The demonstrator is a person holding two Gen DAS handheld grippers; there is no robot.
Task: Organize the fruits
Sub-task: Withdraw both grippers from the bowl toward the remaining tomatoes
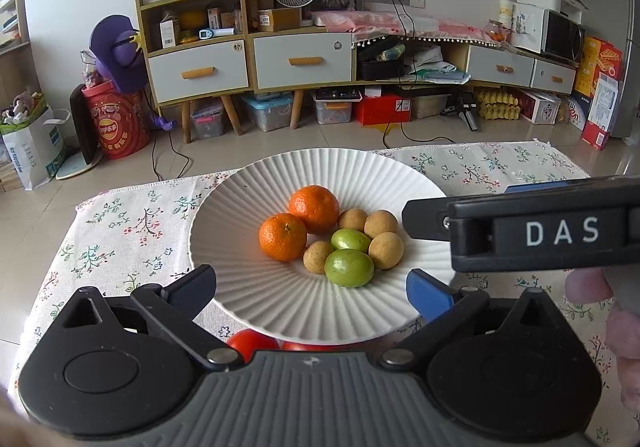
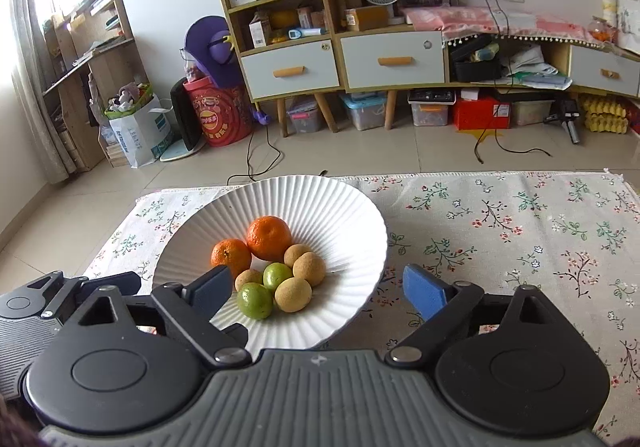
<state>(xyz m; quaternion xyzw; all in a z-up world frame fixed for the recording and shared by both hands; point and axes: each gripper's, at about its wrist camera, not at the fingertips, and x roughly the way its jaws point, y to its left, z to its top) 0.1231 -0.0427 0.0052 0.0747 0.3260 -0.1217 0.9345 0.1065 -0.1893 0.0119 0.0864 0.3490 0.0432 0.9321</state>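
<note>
A white ribbed plate (image 1: 256, 287) (image 2: 344, 231) on a floral tablecloth holds two oranges (image 1: 282, 237) (image 2: 269, 238), two green fruits (image 1: 349, 267) (image 2: 255, 300) and several small tan fruits (image 1: 386, 250) (image 2: 293, 294). My left gripper (image 1: 312, 289) is open and empty over the plate's near rim. My right gripper (image 2: 320, 287) is open and empty at the plate's near right edge; its body (image 1: 540, 235) shows at the right in the left wrist view. Red fruits (image 1: 252, 343) peek out under the plate's near rim.
The floral tablecloth (image 2: 520, 231) covers the table to the right of the plate. Behind the table are tiled floor, a low cabinet (image 1: 304, 61) with drawers, boxes and a shelf.
</note>
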